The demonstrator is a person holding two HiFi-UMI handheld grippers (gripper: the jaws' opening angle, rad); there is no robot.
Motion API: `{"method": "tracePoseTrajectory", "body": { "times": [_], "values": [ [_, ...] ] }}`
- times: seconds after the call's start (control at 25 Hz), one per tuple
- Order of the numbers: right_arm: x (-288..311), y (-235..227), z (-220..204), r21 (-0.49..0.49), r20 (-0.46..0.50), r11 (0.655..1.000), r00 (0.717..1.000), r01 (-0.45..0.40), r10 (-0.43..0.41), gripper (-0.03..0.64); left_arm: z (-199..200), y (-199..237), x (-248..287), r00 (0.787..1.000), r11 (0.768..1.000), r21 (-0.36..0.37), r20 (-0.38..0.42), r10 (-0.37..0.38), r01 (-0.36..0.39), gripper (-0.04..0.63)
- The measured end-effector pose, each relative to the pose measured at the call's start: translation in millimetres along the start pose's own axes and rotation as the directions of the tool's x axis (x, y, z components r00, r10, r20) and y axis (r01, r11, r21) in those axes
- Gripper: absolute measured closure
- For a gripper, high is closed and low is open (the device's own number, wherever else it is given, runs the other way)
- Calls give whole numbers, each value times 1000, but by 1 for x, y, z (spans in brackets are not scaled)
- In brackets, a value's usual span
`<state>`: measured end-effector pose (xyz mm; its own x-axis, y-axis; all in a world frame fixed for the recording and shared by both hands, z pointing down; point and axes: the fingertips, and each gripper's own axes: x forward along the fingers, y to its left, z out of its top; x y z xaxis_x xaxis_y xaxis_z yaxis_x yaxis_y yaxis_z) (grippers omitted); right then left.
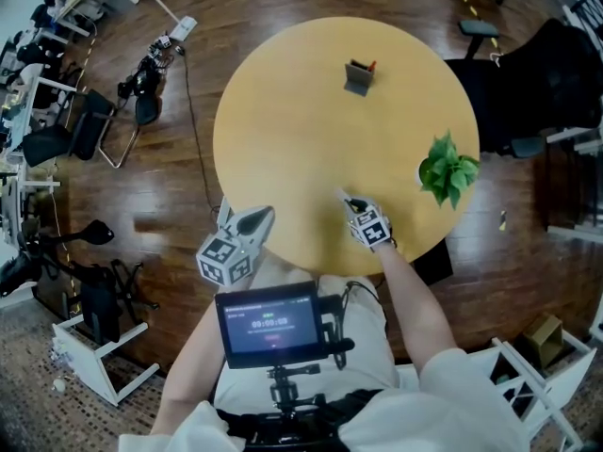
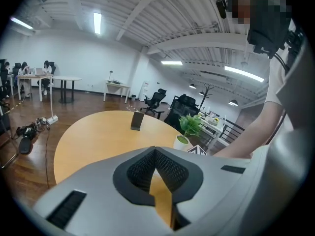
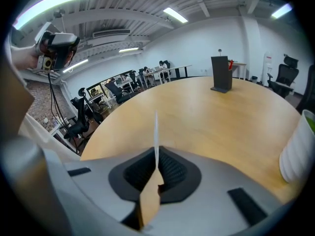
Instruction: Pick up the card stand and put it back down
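While both closed, left gripper [image 2: 155,150] empty, right gripper [image 3: 157,155] on one thin card [image 3: 156,128]; one card stand [image 1: 358,77], one plant [image 1: 448,169].

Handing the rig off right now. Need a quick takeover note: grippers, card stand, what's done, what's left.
Left gripper: shut, empty, by the near edge of the table.
Right gripper: shut on a thin white card, over the table's near side.
Card stand: upright on the far side, away from both grippers.
Done: stand not yet lifted. Left: reach, lift, set back down.
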<state>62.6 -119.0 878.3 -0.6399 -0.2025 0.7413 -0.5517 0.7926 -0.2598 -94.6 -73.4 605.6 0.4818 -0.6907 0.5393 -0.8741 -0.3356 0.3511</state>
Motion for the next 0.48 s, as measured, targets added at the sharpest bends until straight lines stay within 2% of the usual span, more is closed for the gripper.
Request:
{"method": "tracePoseTrajectory", "body": {
  "times": [0.16, 0.32, 0.48],
  "values": [
    [-12, 1, 11, 32, 28, 999, 999, 31, -32, 586, -9, 4, -5, 999, 999, -1, -17, -45, 45, 603],
    [-33, 0, 22, 143, 89, 986, 991, 86, -100, 586, -19, 11, -2, 992, 993, 30, -43, -115, 116, 603],
    [-62, 3, 43, 238, 171, 964, 972, 118, -161, 588, -7, 18, 6, 981, 980, 67, -54, -186, 189, 603]
  ]
}}
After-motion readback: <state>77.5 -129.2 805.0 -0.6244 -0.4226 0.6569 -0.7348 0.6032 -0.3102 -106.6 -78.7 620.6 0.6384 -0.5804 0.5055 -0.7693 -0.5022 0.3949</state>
